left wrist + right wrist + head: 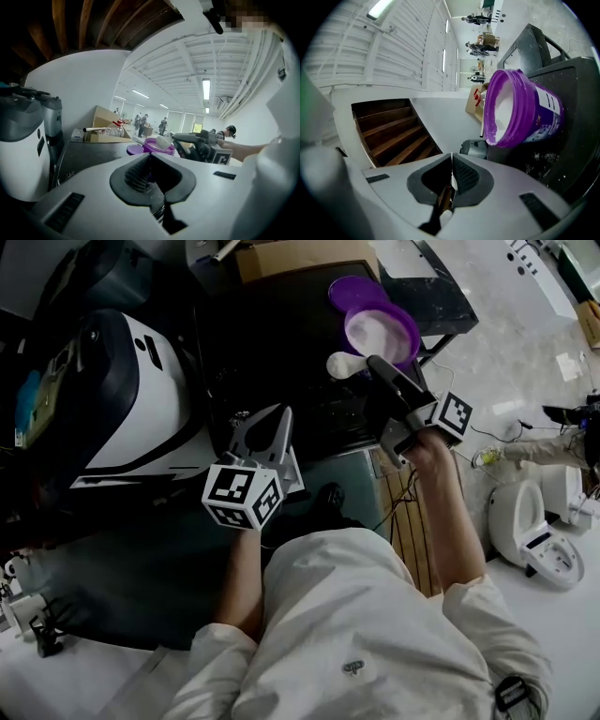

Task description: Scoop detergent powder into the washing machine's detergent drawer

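A purple tub (382, 331) of white detergent powder stands open on the dark machine top (281, 324), its purple lid (352, 291) lying just behind it. My right gripper (377, 363) is shut on the handle of a white scoop (344, 365), which hangs to the left of the tub rim. In the right gripper view the tub (520, 110) fills the right side and the scoop handle (446, 218) shows as a thin white strip between the jaws. My left gripper (274, 414) is shut and empty, held low in front of the machine. From it I see the tub (158, 146) and the scoop (164, 140). No detergent drawer shows.
A rounded white and black appliance (131, 390) stands at the left. A cardboard box (305, 257) sits behind the tub. On the floor to the right are cables, wooden slats (409, 521) and a white toilet-like object (539, 531).
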The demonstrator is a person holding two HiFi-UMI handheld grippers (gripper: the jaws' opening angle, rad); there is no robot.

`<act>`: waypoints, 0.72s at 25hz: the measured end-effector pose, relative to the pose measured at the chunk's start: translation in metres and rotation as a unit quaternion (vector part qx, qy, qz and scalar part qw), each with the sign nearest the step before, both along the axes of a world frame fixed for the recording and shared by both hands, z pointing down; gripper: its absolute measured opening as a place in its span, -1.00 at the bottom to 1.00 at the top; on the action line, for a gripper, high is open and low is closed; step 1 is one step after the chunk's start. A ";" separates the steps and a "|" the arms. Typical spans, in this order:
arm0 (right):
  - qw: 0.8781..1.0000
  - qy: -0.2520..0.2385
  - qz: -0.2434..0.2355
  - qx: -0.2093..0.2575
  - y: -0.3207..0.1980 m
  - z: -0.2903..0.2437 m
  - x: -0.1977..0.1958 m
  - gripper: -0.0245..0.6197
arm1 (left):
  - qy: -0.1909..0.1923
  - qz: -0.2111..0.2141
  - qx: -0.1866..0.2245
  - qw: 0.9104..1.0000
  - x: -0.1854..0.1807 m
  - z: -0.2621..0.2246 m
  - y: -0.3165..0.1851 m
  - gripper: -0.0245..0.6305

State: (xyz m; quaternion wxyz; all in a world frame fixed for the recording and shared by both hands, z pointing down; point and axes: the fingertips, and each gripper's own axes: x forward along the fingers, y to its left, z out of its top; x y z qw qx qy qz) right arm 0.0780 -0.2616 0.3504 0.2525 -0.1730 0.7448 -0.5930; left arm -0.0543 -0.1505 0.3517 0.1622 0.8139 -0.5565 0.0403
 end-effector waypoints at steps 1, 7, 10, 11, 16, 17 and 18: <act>1.000 -0.002 -0.002 -0.005 0.005 0.003 -0.003 -0.90 | 0.001 -0.002 -0.001 1.000 -0.003 0.002 0.003 -0.86; 1.000 0.003 -0.022 -0.021 0.036 0.018 -0.022 -0.90 | 0.003 -0.010 -0.009 1.000 -0.024 0.011 0.022 -0.86; 0.999 0.006 -0.028 -0.025 0.050 0.023 -0.032 -0.90 | 0.006 -0.011 -0.013 1.000 -0.031 0.014 0.031 -0.86; 0.999 0.009 -0.029 -0.026 0.055 0.025 -0.035 -0.89 | 0.005 -0.010 -0.014 1.000 -0.034 0.015 0.034 -0.86; 0.999 0.021 -0.038 -0.027 0.081 0.035 -0.051 -0.89 | 0.008 -0.010 -0.018 1.000 -0.046 0.019 0.050 -0.86; 0.998 0.026 -0.041 -0.027 0.087 0.038 -0.054 -0.89 | 0.010 -0.010 -0.019 1.000 -0.048 0.021 0.053 -0.86; 0.998 0.031 -0.044 -0.027 0.093 0.041 -0.057 -0.89 | 0.011 -0.010 -0.021 1.000 -0.050 0.023 0.056 -0.86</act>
